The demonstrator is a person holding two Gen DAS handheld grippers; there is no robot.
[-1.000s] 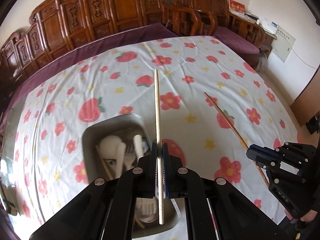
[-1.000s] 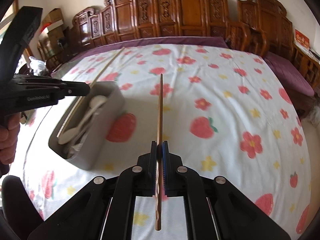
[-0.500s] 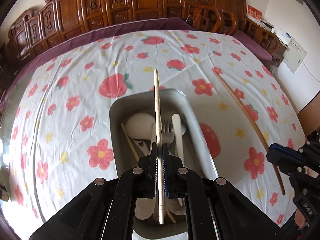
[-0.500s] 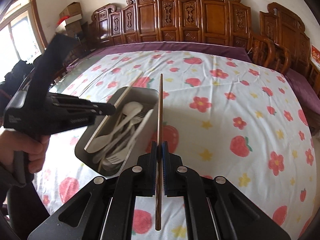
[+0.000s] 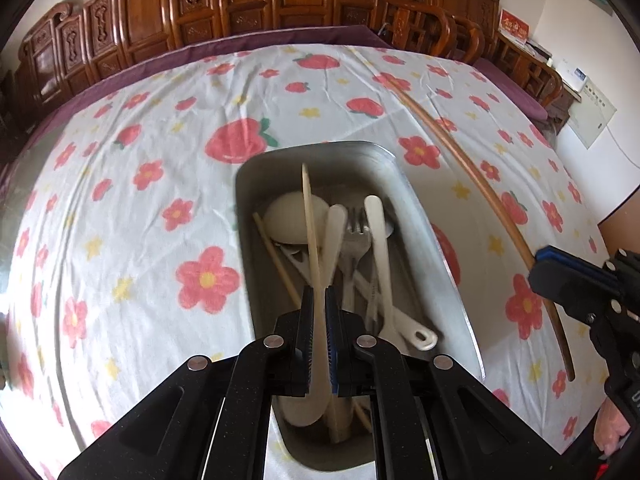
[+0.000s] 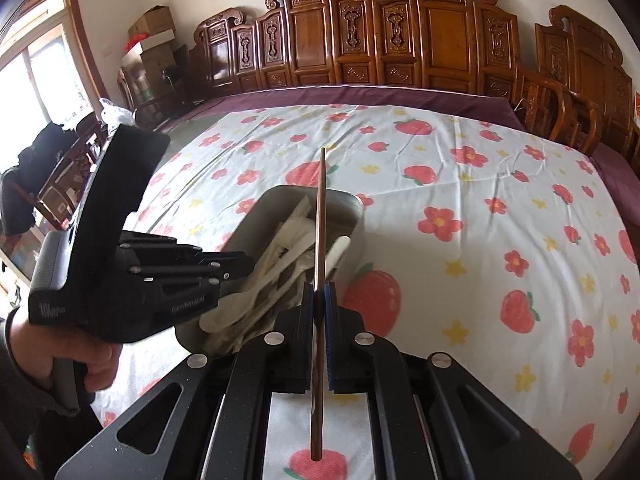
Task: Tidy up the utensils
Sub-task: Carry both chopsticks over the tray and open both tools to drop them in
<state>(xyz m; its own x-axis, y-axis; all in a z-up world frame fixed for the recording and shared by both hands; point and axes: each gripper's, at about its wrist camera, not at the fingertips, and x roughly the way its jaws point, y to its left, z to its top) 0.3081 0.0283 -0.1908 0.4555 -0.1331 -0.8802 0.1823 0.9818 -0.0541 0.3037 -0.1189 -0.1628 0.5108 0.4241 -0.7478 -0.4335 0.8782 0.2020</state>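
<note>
Utensils [image 5: 376, 248] in metal tray [image 5: 424, 216]: spoons, fork, chopstick.

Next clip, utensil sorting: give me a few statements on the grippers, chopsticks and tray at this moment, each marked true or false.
1. The left gripper is shut on a pale chopstick. True.
2. The right gripper is open, holding nothing. False: it is shut on a dark brown chopstick.
3. The metal tray already holds white spoons and a fork. True.
4. The tray sits on bare wood. False: it sits on a tablecloth printed with flowers and strawberries.
5. The pale chopstick lies flat on the tray's floor. False: it is clamped in the left gripper above the tray's contents.
</note>
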